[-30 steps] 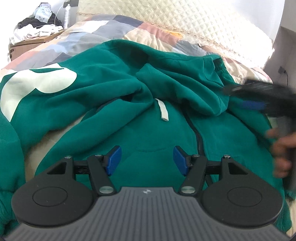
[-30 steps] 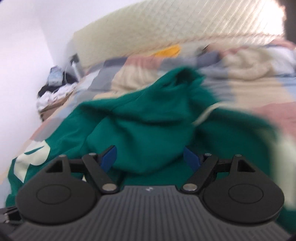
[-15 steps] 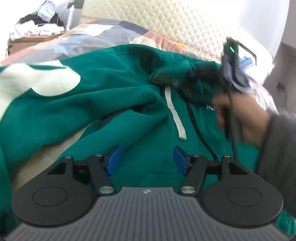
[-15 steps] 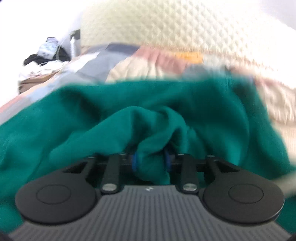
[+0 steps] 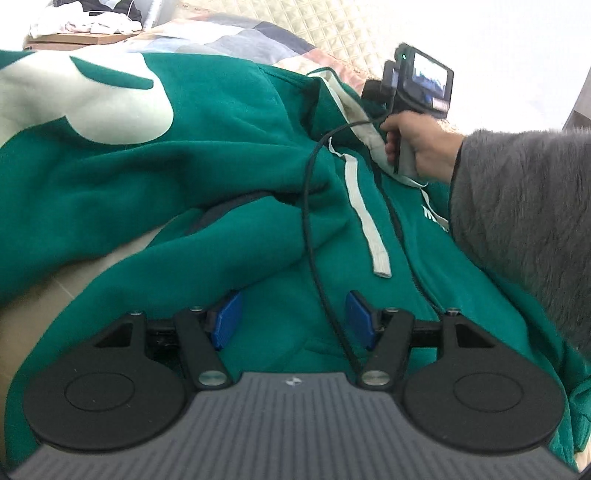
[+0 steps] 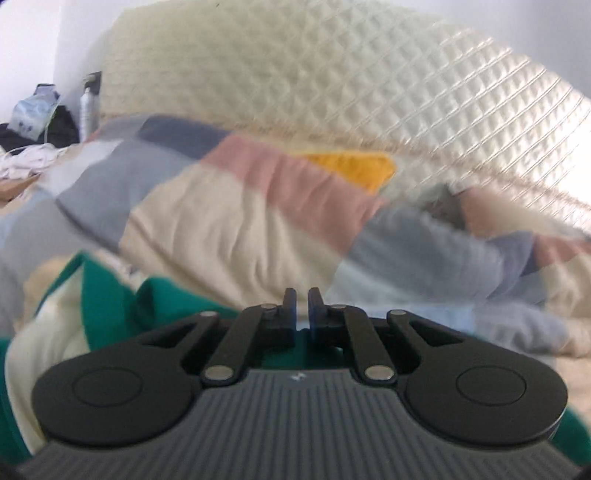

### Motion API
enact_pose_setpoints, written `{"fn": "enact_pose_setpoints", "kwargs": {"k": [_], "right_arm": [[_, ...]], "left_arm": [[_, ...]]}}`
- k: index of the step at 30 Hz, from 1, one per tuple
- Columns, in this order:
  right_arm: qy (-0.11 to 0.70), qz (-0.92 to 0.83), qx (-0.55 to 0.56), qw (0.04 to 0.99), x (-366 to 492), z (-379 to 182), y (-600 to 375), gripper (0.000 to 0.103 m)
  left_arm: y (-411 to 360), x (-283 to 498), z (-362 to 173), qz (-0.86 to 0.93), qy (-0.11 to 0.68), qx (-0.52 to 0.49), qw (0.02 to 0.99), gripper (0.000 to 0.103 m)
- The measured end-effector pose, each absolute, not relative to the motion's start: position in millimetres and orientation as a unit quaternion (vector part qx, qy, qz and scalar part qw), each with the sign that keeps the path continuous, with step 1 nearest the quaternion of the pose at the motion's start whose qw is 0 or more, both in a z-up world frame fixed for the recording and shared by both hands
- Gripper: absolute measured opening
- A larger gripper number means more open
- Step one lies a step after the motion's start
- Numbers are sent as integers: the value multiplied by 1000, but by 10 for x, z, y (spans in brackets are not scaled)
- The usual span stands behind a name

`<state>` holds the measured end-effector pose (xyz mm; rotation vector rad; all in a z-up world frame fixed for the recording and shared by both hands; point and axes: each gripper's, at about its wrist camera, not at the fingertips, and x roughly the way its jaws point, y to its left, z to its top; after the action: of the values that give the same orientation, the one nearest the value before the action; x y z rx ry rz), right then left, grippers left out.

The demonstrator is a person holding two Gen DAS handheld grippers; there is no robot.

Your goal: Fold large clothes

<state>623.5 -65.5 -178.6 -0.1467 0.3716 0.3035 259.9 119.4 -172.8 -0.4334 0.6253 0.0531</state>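
A large green hoodie [image 5: 229, 158] with a big cream print and a cream drawstring [image 5: 364, 206] lies spread on the bed. My left gripper [image 5: 291, 325] is open just above its front, near the zipper, holding nothing. The right gripper's body [image 5: 413, 85] shows in the left wrist view, held by a hand at the hood edge. In the right wrist view my right gripper [image 6: 302, 314] is shut, with green and cream hoodie cloth [image 6: 110, 306] hanging under and left of it; the fingertips themselves show a thin gap and no cloth between them.
A patchwork quilt [image 6: 221, 206] covers the bed, with a quilted cream headboard [image 6: 332, 92] behind. A side table with piled clothes [image 5: 85, 22] stands at the far left. A black cable [image 5: 314, 229] runs from the right gripper across the hoodie.
My right gripper closed on the hood and lifted it up and back toward the headboard, pulling the hood open and the drawstring straight. My left gripper stayed open over the front.
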Motion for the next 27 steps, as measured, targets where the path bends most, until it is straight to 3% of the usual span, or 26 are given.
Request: {"fn": "enact_pose_setpoints", "kwargs": {"k": [6, 15, 18, 20, 27], "right_arm": [[160, 179, 24, 970, 5739, -1571, -1083, 12], [168, 166, 4, 972, 4475, -1080, -2118, 12], [166, 137, 3, 976, 4032, -902, -2499, 12], [155, 120, 11, 980, 3763, -770, -2766, 12], [109, 50, -4, 993, 2976, -469, -3590, 12]], "left_arm": [[1194, 2601, -1710, 27, 303, -207, 930, 67], [1214, 2418, -1565, 4, 306, -219, 927, 68], [1135, 2238, -1422, -17, 297, -205, 932, 73], [1058, 2093, -1310, -59, 301, -199, 931, 78], [515, 1412, -903, -224, 312, -140, 913, 78]]}}
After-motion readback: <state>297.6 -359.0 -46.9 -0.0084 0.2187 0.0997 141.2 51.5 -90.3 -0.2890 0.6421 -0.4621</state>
